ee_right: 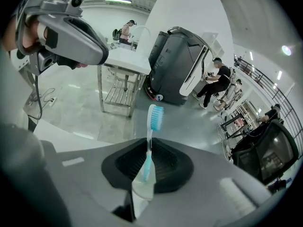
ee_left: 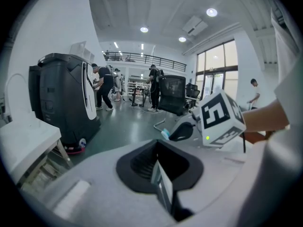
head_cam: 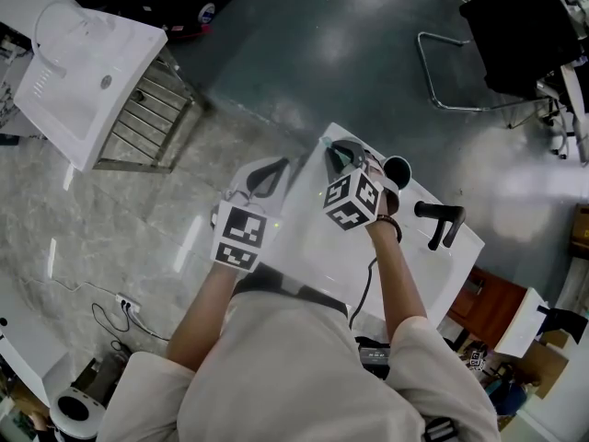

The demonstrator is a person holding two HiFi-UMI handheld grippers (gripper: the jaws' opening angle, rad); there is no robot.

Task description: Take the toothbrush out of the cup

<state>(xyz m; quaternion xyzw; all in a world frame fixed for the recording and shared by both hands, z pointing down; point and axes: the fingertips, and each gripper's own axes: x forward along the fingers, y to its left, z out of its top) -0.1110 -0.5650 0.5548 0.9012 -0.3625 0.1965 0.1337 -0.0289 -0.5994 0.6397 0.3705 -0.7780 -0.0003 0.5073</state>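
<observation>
1. White desk (head_cam: 304,233) in a busy workshop hall, with grey floor all round.
2. Left tool (head_cam: 269,175) hovers over the desk, pressed together, nothing in it.
3. Right tool (head_cam: 342,155) is pinching the brush (ee_right: 150,141) by its handle, bristles out front. Best now: hold firm and draw straight along its length, no twisting.
4. Cup (head_cam: 398,168) sits just beside that tool, so mind it doesn't tip.

- A glossy white table (head_cam: 308,247) stands on the grey floor (head_cam: 322,53).
- A dark cup (head_cam: 398,168) stands near the table's far edge.
- A black bent tap (head_cam: 440,219) rises beside the cup, a little apart.
</observation>
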